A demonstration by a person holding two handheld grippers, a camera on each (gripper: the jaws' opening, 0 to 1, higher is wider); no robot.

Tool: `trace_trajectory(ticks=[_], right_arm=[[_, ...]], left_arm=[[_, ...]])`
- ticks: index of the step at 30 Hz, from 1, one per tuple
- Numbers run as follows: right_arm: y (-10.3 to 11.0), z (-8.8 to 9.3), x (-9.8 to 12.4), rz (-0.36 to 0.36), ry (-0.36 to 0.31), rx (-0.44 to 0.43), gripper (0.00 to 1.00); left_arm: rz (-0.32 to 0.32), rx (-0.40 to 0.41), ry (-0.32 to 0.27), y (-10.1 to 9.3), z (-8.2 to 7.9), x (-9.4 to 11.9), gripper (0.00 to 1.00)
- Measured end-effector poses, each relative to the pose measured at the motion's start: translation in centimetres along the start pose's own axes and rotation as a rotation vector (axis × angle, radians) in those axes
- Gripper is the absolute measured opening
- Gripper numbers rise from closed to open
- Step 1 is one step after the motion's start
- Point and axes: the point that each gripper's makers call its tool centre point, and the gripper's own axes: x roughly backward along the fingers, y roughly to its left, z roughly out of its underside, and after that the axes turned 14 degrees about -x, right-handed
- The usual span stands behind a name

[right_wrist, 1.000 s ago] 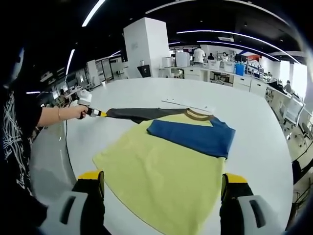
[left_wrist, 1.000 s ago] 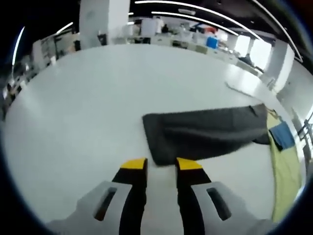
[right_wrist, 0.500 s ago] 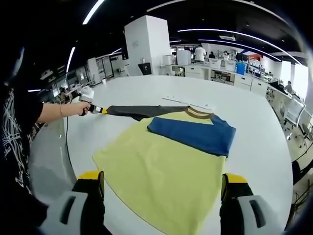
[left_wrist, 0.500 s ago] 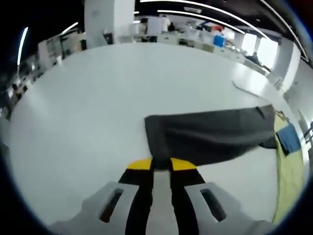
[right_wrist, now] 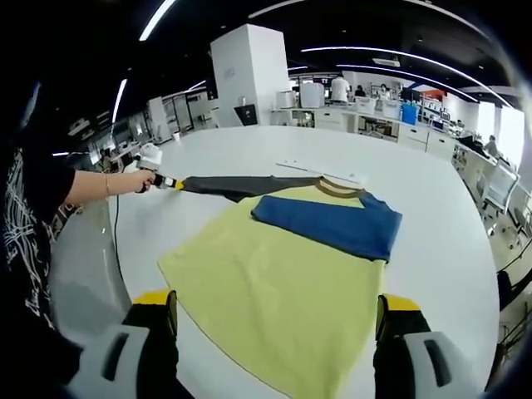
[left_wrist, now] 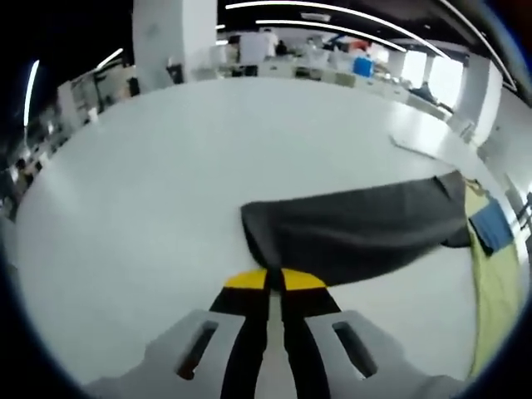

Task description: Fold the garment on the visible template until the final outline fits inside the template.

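A yellow T-shirt [right_wrist: 274,291] lies flat on the white tabletop [right_wrist: 432,216], its blue sleeve [right_wrist: 328,226] already folded across the chest and its dark grey sleeve [left_wrist: 357,229] stretched out to the side. The left tongs [left_wrist: 268,281] are pressed together, pinching the cuff edge of the dark grey sleeve, which rises a little off the tabletop there. A hand [right_wrist: 133,180] holds these tongs at the sleeve's far end. The right tongs [right_wrist: 274,312] hover spread wide above the shirt's near hem, gripping nothing.
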Motion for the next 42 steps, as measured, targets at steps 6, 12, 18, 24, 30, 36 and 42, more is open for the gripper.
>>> trace_trajectory(ticks=[6,12,18,24,30,36,42], right_arm=[[0.0,0.5,0.0,0.001,0.017,0.007,0.99],[0.3,0.7,0.0,-0.015,0.012,0.002,0.99],[0.2,0.6,0.2,-0.016,0.001,-0.002,1.0],[0.1,0.7,0.5,-0.017,-0.005,-0.001,1.0],[0.1,1.1,0.6,-0.023,0.004,-0.006,1.0],[0.3,1.3,0.7,-0.035,0.003,0.0,1.0],[0.1,1.5,0.9,-0.028,0.009,0.011,1.0]], left_arm=[[-0.004,-0.092,-0.029,0.3,-1.7,0.0,0.01],[0.003,-0.102,-0.059,-0.1,-3.2,0.2,0.01],[0.014,-0.122,-0.095,-0.7,-4.8,0.6,0.01],[0.031,-0.128,-0.132,-1.8,-6.4,1.1,0.02],[0.066,-0.155,-0.174,-3.7,-8.4,1.8,0.01],[0.102,-0.201,-0.221,-5.9,-10.5,2.5,0.02],[0.136,-0.257,-0.264,-8.0,-12.3,3.5,0.02]])
